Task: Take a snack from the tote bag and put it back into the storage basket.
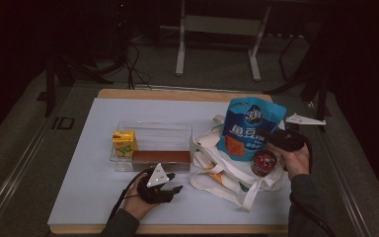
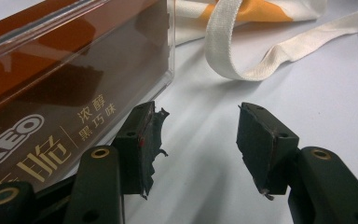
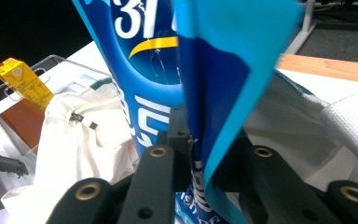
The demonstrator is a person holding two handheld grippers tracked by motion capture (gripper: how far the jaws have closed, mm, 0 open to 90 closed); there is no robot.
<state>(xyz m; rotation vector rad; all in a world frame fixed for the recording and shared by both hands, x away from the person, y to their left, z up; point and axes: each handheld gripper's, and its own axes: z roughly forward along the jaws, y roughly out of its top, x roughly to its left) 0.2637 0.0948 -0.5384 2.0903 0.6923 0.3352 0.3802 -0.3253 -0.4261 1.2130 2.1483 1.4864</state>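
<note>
Right gripper (image 3: 193, 154), jaws clamped on the blue snack bag's (image 3: 168, 60) thin side edge, holds it upright over the tote bag (image 1: 227, 168). Left gripper (image 2: 198, 140) rests half-open, empty. Risk: the slick film may slip free.

My black right claw (image 3: 193, 154) grips a blue snack pouch (image 1: 249, 129) with white lettering. The cloth tote bag (image 1: 227, 170) beneath is cream with orange patches. The carton (image 1: 124, 142) is yellow.

High view above the table (image 1: 94, 197); two close jaw-level views, sharing clear tray (image 1: 153, 131) and tote bag (image 1: 227, 170).
</note>
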